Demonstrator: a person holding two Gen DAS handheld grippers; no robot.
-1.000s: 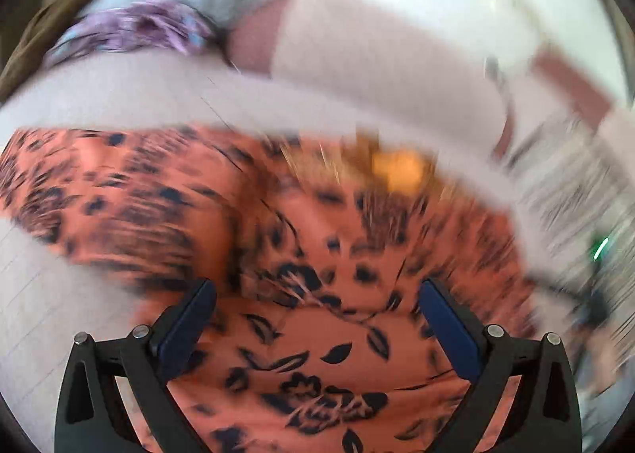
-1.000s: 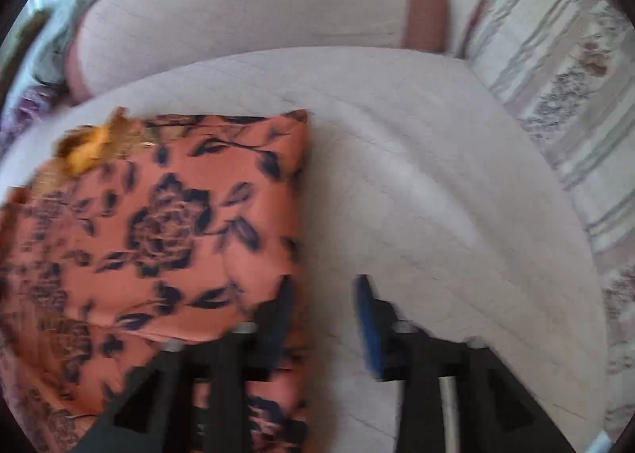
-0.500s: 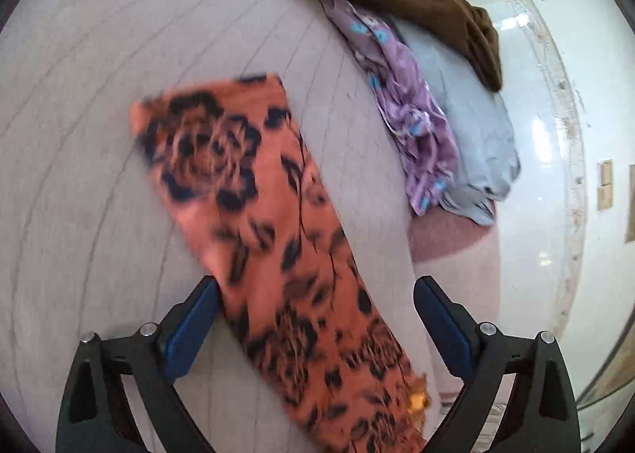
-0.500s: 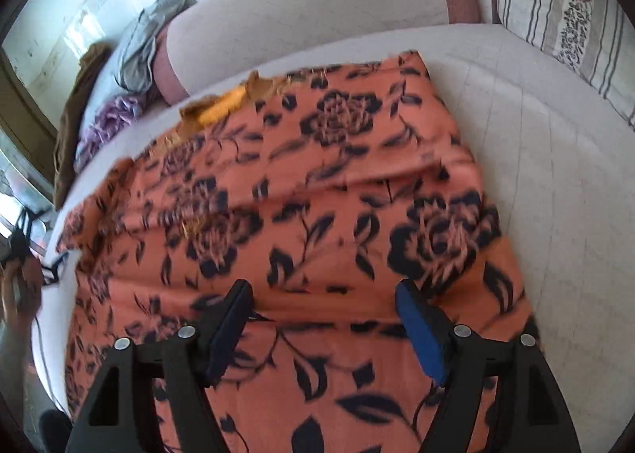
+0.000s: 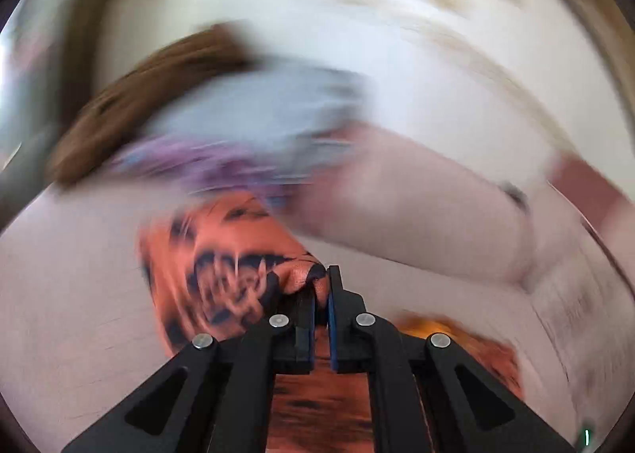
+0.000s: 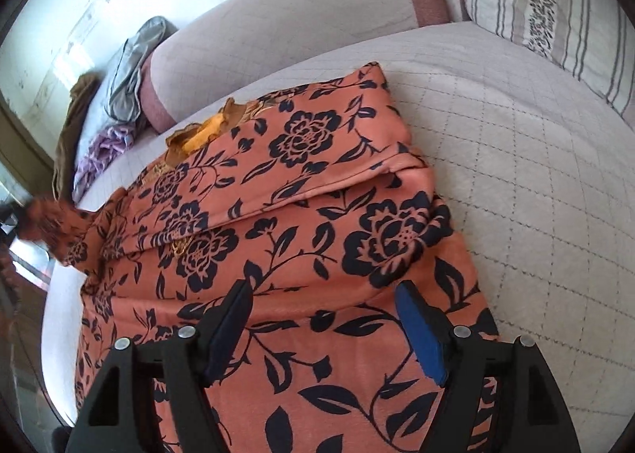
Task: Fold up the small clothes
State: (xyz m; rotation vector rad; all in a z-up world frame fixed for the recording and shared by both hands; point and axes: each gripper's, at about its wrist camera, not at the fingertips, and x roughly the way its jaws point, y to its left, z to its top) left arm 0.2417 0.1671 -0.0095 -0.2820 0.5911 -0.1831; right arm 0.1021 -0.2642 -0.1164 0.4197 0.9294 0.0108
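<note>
The left gripper (image 5: 322,294), just closed, is pinching the orange floral garment (image 6: 301,238); the right gripper (image 6: 323,328) is hovering wide apart over it.

Left wrist view: heavy motion smear across the whole field; only the left gripper (image 5: 321,294) reads sharp. Right wrist view: sharp, bright daylight, glare washing the wall beyond the orange floral garment (image 6: 301,214). Fisheye bending and dark corners in both.

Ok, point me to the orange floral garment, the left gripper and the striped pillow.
orange floral garment (image 6: 301,262): right wrist view, flat middle of the cloth.
left gripper (image 5: 322,286): left wrist view, tips shut on a bunched fold.
striped pillow (image 6: 547,4): right wrist view, its floral band.
</note>
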